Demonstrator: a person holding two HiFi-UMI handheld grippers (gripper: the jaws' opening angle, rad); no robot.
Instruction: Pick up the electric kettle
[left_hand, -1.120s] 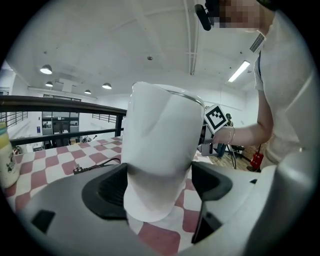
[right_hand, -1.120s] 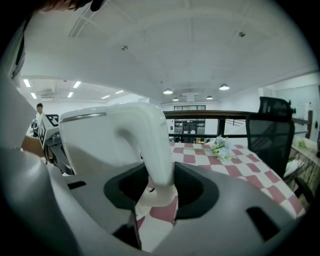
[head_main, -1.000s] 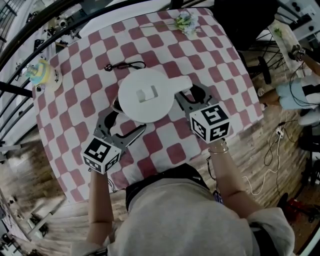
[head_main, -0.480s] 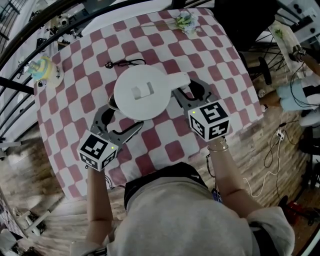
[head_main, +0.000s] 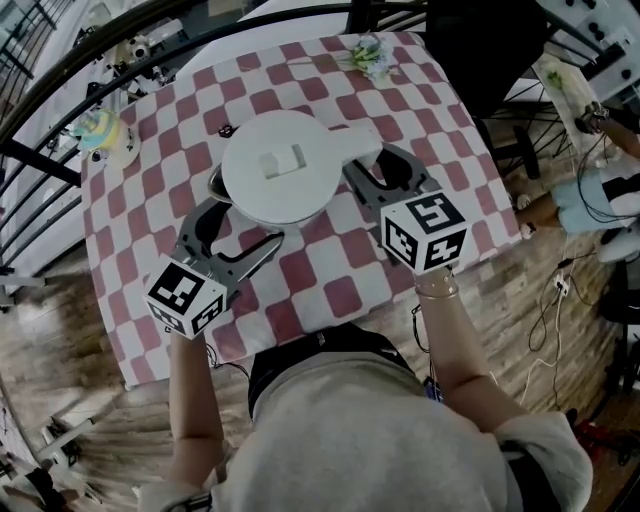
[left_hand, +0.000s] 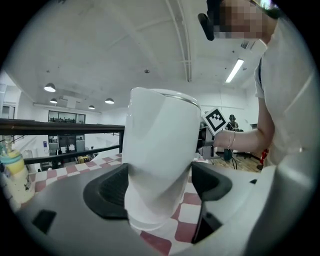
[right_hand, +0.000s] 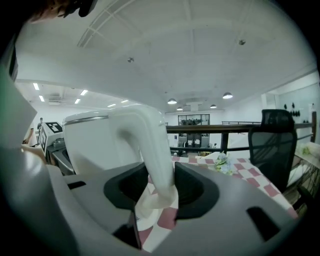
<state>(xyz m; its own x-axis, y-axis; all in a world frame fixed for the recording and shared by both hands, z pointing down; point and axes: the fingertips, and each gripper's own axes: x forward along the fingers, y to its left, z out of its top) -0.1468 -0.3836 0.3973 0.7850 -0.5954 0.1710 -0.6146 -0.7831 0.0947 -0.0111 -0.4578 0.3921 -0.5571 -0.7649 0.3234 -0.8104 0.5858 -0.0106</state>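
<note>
Far out to the left of my left gripper (head_main: 240, 222), a small yellow and blue bottle (head_main: 100, 135) stood at the edge of the checked cloth (head_main: 330, 280), with a dark railing (left_hand: 60, 127) behind it. A bit of black cord (head_main: 225, 130) lay just beyond that gripper's outer jaw. Nothing came between either tool and the kettle (head_main: 283, 165).

The left gripper's jaws were spread wide and pressed on the kettle's body low down, one pad on each side. The kettle sat between my two grippers. The right gripper (right_hand: 159, 187) was clamped on its handle (right_hand: 155, 150), which ran down between the pads. Past the right gripper's tips lay a small bunch of flowers (right_hand: 222, 162), and to their right stood a black chair (right_hand: 272, 145).

The kettle was plain white, with a round flat lid carrying a small raised tab, a thin metal rim under the lid and a curved white handle. I could not tell whether its base touched the cloth.
</note>
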